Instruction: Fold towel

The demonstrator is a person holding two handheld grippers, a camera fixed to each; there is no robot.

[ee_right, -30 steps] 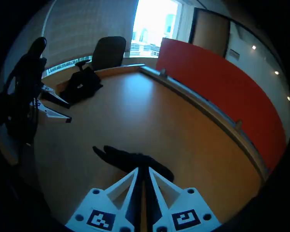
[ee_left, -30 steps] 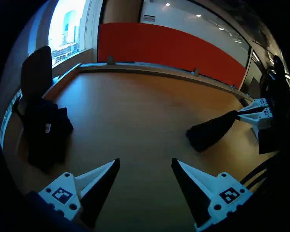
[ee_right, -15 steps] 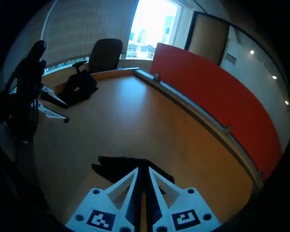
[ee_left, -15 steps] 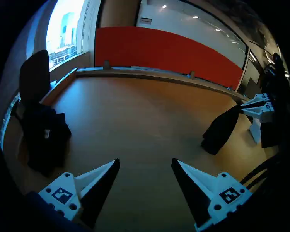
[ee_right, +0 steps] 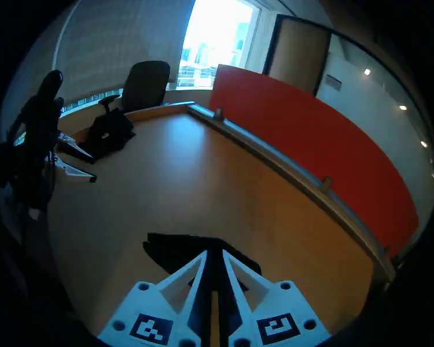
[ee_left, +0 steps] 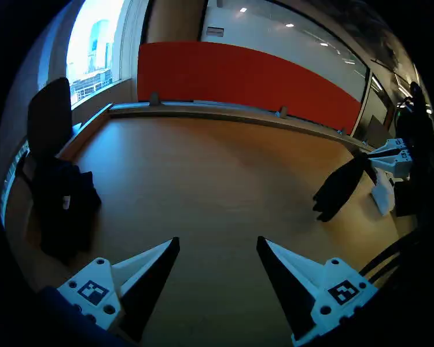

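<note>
In the left gripper view the left gripper [ee_left: 217, 243] sits at 6 o'clock with its jaws spread wide. Nothing lies between them, and bare wood of the tabletop [ee_left: 217, 168] shows through the gap. Over at 3 o'clock the right gripper [ee_left: 385, 163] holds the towel [ee_left: 338, 188]. It is a dark cloth that hangs from the white fingers in a narrow, slanted drape toward 4 o'clock (whether its lower end touches the wood I cannot tell). Just behind that gripper, at the 3 o'clock edge, stands the dark shape of a person [ee_left: 419, 127].

In the right gripper view that gripper's jaws are pressed together at 6 o'clock, pinching the towel. The cloth spreads out dark just beyond and beneath the fingertips, reaching further toward 7 o'clock than toward 5. The left gripper shows small at 9 o'clock, well apart from the towel, its two fingers splayed.

A black bag [ee_left: 63, 208] lies on the tabletop at 8 o'clock in the left gripper view, near the tabletop's edge. A dark office chair [ee_left: 49, 113] stands just behind it at 10 o'clock. A red partition [ee_left: 246, 72] runs along the far edge of the tabletop at 12 o'clock, and a bright window [ee_left: 92, 52] sits beside it at 11 o'clock. The middle of the tabletop, between the two grippers, is plain wood.
</note>
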